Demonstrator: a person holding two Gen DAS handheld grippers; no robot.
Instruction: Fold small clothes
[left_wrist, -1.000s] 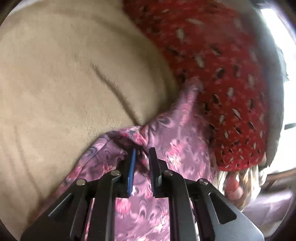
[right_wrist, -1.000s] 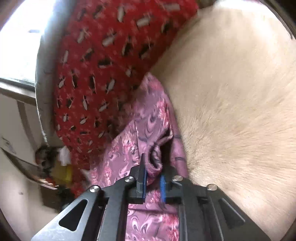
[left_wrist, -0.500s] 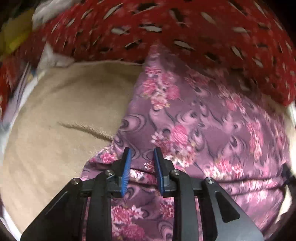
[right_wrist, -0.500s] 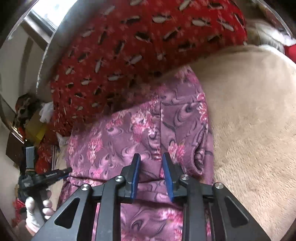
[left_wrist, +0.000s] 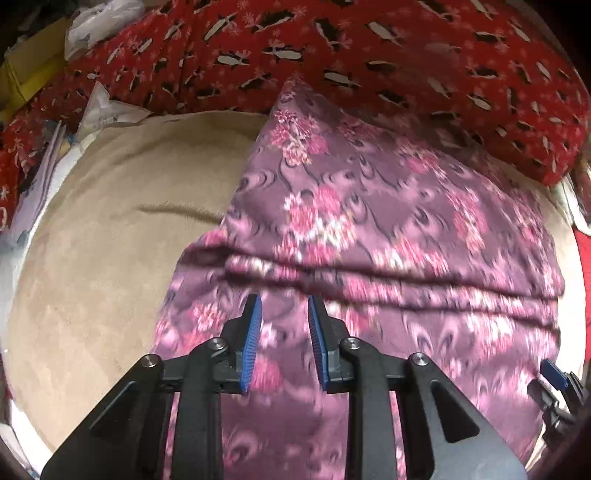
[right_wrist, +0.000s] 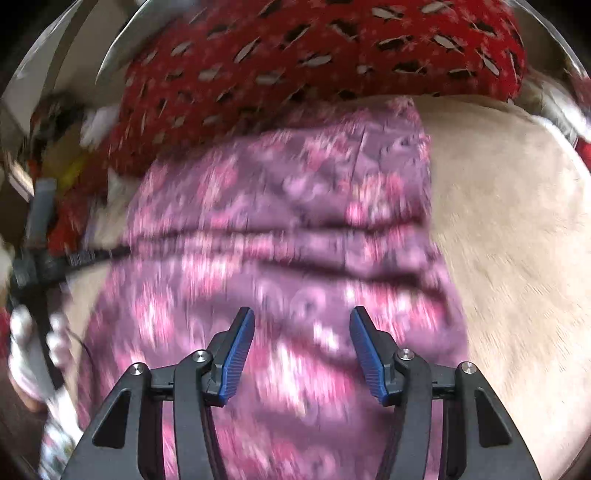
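A purple garment with pink flowers (left_wrist: 369, 229) lies spread on a beige plush surface (left_wrist: 103, 258), with a fold line running across its middle. It also shows in the right wrist view (right_wrist: 280, 229), blurred. My left gripper (left_wrist: 284, 306) is open and empty above the garment's near left part. My right gripper (right_wrist: 302, 317) is open wide and empty above the garment's near part. The right gripper's blue tip shows at the left wrist view's lower right edge (left_wrist: 552, 373). The left gripper and the gloved hand show at the right wrist view's left edge (right_wrist: 40, 258).
A red patterned cloth (left_wrist: 332, 55) lies bunched behind the garment; it also shows in the right wrist view (right_wrist: 314, 55). White bags and papers (left_wrist: 99, 107) and a yellow box (left_wrist: 26, 74) sit at the far left. Beige surface (right_wrist: 517, 240) extends to the right.
Both grippers held the garment's edge a second ago. They laid it flat, opened and let go. The right jaws have spread wider and both grippers have drawn back a little.
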